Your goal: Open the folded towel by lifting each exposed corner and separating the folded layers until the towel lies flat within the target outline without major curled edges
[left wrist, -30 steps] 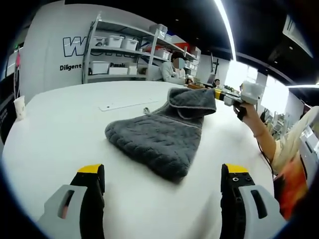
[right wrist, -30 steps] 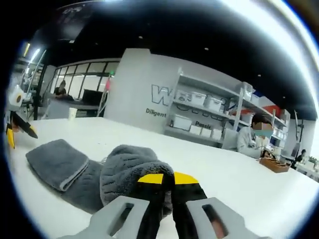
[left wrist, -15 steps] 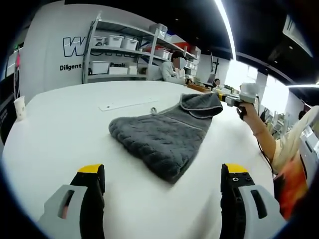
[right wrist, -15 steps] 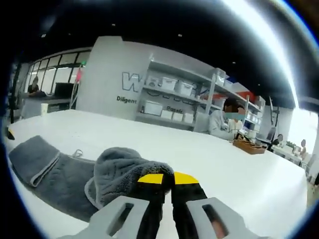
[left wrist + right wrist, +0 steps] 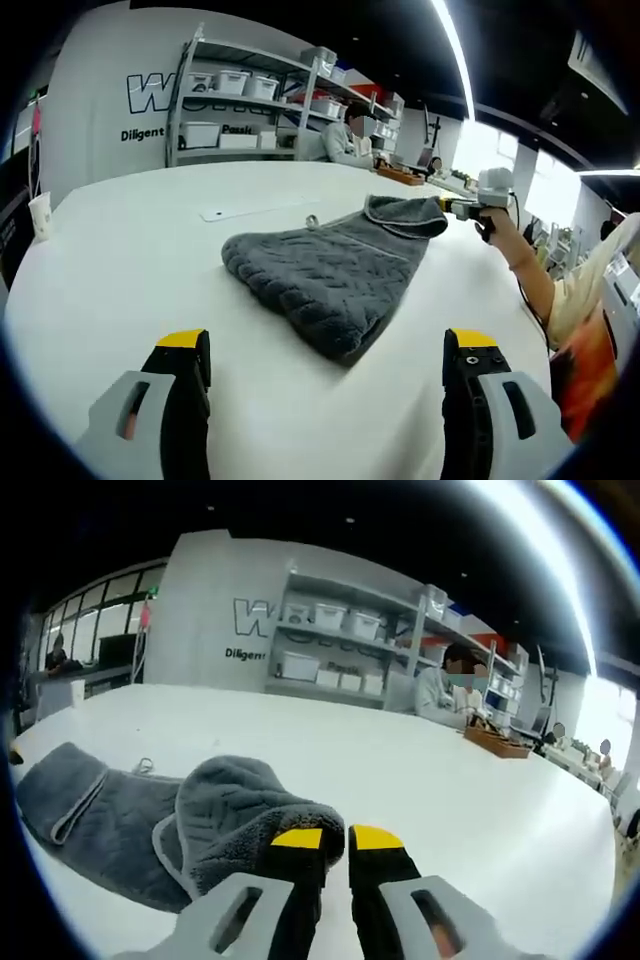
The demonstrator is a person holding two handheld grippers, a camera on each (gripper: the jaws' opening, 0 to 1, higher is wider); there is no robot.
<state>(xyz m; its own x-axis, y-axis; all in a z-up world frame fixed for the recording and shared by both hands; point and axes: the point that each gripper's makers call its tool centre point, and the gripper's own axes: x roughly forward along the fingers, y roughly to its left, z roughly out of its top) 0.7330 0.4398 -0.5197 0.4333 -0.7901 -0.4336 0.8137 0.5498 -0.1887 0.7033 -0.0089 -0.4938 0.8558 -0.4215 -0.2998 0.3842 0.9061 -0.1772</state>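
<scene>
A: Item one, nearest in the left gripper view?

B: The left gripper (image 5: 325, 350), its yellow-tipped jaws standing wide apart and holding nothing, hovering over the white table (image 5: 120, 260).

A: Item two?

B: The grey towel (image 5: 325, 265), lying on the table ahead of those jaws, near the middle of the tabletop. It is stretching away toward the right, quilted side up, with its far corner lifted and curling over.

A: What is lifting that corner?

B: The right gripper (image 5: 452, 206), reaching in from the right with a person's hand (image 5: 497, 225) behind it. In the right gripper view its own jaws (image 5: 335, 838) are closing on a bunched fold of the towel (image 5: 215, 810), the yellow tips nearly together with cloth between them. The rest of the towel is trailing off to the left on the table (image 5: 420, 770), one hemmed end lying flat.

A: Smaller items on the table?

B: A flat white strip (image 5: 255, 209) lying beyond the towel, and a paper cup (image 5: 40, 215) standing near the left edge.

A: Farthest?

B: A wooden tray (image 5: 405, 177) at the far edge, a seated person (image 5: 345, 140) behind it, and shelving (image 5: 245, 100) carrying white bins against a lettered wall.
</scene>
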